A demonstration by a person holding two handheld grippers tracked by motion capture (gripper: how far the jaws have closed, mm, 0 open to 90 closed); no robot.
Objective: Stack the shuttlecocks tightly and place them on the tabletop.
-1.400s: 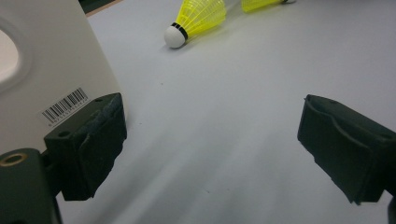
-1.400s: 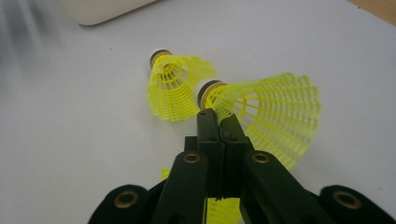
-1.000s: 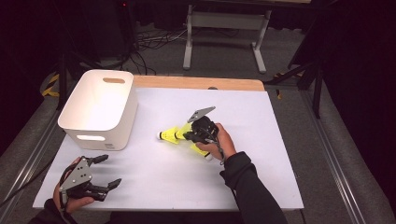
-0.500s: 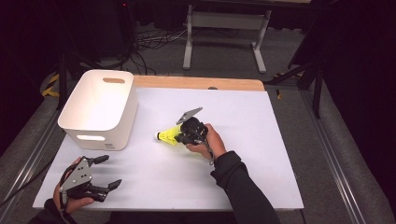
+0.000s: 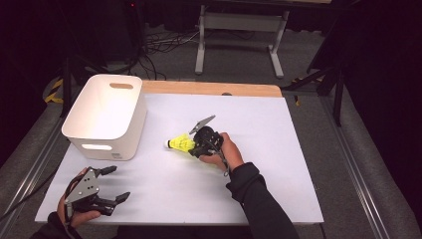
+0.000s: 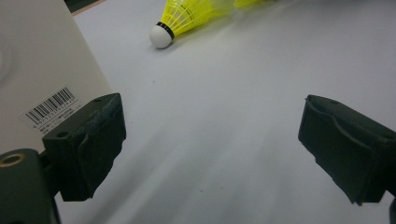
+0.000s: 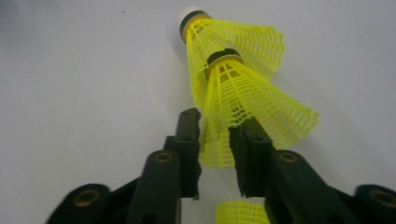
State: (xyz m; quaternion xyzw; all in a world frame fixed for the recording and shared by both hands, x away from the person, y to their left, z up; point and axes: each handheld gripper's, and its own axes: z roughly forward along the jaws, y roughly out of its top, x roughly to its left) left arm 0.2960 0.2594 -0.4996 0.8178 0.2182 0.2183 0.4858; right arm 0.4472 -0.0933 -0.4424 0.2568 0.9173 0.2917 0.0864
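Two yellow shuttlecocks, nested one inside the other, lie on the white table top with the white cork pointing left. My right gripper is at their skirt end, held by a hand in a dark sleeve. In the right gripper view the yellow mesh skirt sits loosely between the jaws, which have just been opening. My right gripper is open. My left gripper rests near the front left corner, open and with nothing in it. Its view looks toward the shuttlecocks.
A white bin with a handle slot stands at the left, just left of the shuttlecocks; its wall with a barcode label is close beside my left gripper. A wooden strip runs along the table's far edge.
The right gripper has edged slightly left with the shuttlecocks at its tips. The left gripper has stayed in place.
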